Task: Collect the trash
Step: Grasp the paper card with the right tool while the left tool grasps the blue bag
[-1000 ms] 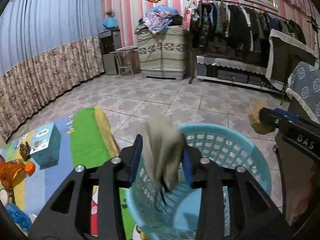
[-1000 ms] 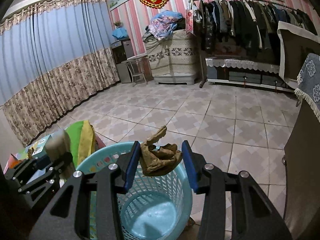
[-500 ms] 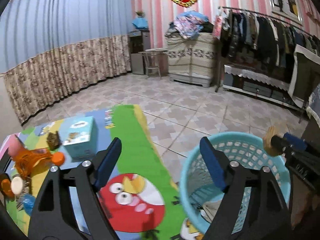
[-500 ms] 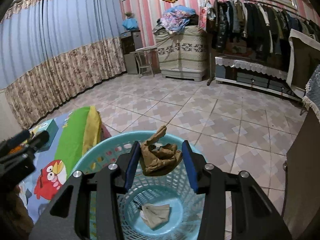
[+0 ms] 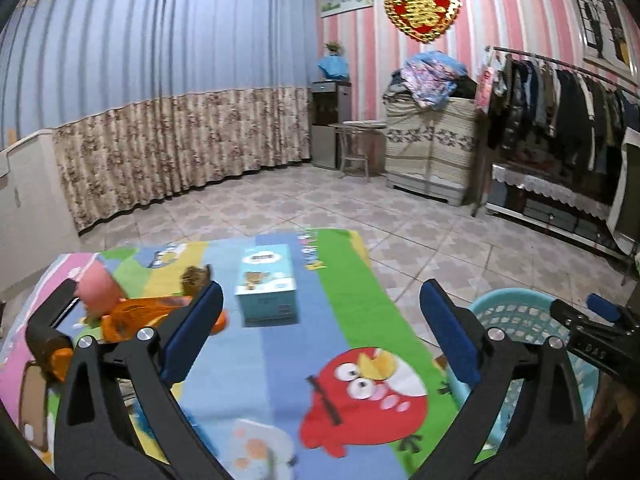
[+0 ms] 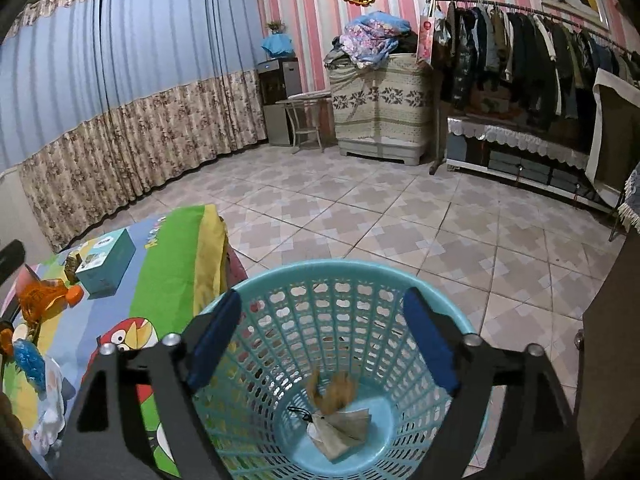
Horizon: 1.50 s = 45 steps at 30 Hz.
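A turquoise mesh basket stands on the tiled floor beside a cartoon play mat. My right gripper hangs over the basket, its jaws opening with nothing between them. Below it a brown crumpled paper, blurred, is on the basket bottom next to a beige flat piece. My left gripper is over the mat, jaws opening wide and empty. A brown crumpled scrap lies on the mat ahead of its left finger. The basket and the right gripper show at the right edge.
On the mat lie a pale blue tissue box, an orange toy with a pink piece and a blue wrapper. Curtains, a covered cabinet and a clothes rack line the far walls across open tiles.
The left gripper dropped the beige piece into the basket, opened and swung left over the mat. The right gripper opened and the brown paper fell into the basket.
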Tool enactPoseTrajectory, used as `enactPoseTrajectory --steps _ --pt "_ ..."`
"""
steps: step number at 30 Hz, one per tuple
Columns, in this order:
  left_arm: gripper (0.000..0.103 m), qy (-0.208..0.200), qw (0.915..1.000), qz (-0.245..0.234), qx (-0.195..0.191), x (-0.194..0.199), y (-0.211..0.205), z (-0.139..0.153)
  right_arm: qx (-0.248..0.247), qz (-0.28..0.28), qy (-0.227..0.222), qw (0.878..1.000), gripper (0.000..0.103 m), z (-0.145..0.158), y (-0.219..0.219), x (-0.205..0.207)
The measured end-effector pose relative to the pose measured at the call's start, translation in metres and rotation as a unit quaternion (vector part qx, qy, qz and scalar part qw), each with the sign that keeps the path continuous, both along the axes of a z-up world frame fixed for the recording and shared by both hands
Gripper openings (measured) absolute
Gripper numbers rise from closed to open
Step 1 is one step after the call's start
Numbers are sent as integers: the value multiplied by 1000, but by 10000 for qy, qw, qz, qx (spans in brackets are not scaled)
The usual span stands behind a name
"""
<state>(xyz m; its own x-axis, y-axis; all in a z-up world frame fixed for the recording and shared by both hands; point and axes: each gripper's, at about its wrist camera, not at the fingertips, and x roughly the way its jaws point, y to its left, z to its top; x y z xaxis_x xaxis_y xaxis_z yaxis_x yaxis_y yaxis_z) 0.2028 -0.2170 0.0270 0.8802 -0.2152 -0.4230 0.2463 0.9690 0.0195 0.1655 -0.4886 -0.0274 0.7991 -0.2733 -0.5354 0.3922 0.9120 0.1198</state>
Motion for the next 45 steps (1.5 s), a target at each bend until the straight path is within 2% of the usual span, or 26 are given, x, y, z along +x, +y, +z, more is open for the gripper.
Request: enactPoseTrajectory --steps 3,11,17,22,30,34,37,41,43,45 --pt "97 -17 9999 142 -49 -2 23 5 -26 -33 -47 10000 95 6 4 -2" --pt "97 -59 9984 536 -193 -11 87 15 -303 125 -95 9994 98 20 40 -3" --pt "97 -97 9956 933 -60 -17 145 11 -268 646 -111 9975 98 20 93 12" --pt "97 -20 9917 1284 101 -17 194 -5 -187 1254 -115 9919 98 14 146 23" --pt "97 342 9863 1604 190 -13 242 -38 76 2112 671 9751 98 -25 223 50" --pt "97 397 9858 1625 170 -12 252 -46 220 2266 997 9686 98 -43 246 55" --pt "97 411 9859 1611 187 -14 253 -49 341 2264 1082 9674 98 -45 253 57" --pt "97 478 9862 1581 123 -15 252 -52 505 2391 1207 9621 95 -47 265 61" --pt "97 521 9864 1560 79 -16 252 -53 377 2446 1320 9599 87 -50 271 63" --pt "97 518 9865 1551 107 -17 251 -53 355 2516 1419 9567 73 -54 273 64"
